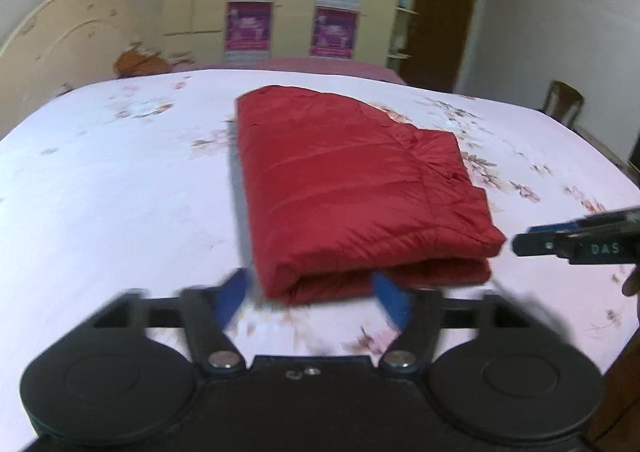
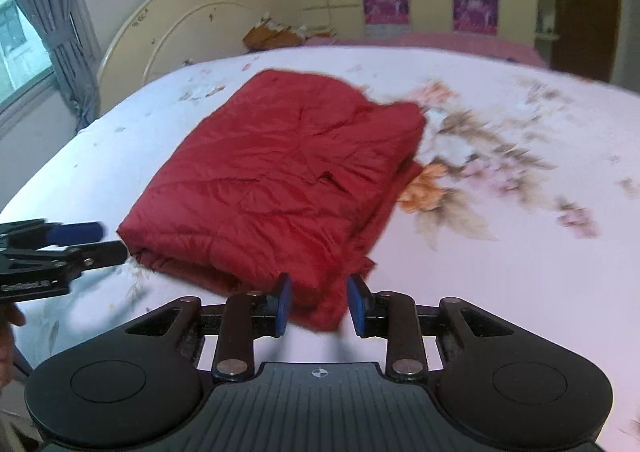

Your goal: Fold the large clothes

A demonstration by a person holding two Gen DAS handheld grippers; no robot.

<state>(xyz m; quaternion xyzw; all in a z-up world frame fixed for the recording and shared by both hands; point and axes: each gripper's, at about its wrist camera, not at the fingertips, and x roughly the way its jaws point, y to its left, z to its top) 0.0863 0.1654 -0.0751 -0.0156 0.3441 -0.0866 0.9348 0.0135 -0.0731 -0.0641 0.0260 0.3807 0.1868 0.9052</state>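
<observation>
Left wrist view looks along my left tool (image 1: 316, 298), whose blue-padded fingers (image 1: 231, 300) stand wide apart with nothing between them; the pads are blurred. Just ahead of that tool lies the red quilted jacket (image 1: 352, 188), folded into a thick rectangle on the bed (image 1: 100, 180), its rolled near edge facing me and stopping just short of the fingertips. Off to that tool's right, my right tool (image 1: 520, 242) reaches in level with the jacket's near right corner. From the right wrist view, my right tool (image 2: 319, 302) has its fingers (image 2: 284, 302) set narrow, and the jacket's near corner (image 2: 320, 304) hangs down between the blue pads; I cannot tell whether the pads actually pinch the fabric or only flank it. The jacket (image 2: 272, 180) spreads away ahead and to the left of this tool, one lower layer peeking out along its right side. To the left, my left tool (image 2: 100, 242) sits just beside the jacket's near left corner, apart from it. Beyond the jacket, the floral sheet (image 2: 500, 180) runs back to a cream headboard (image 2: 192, 8).
</observation>
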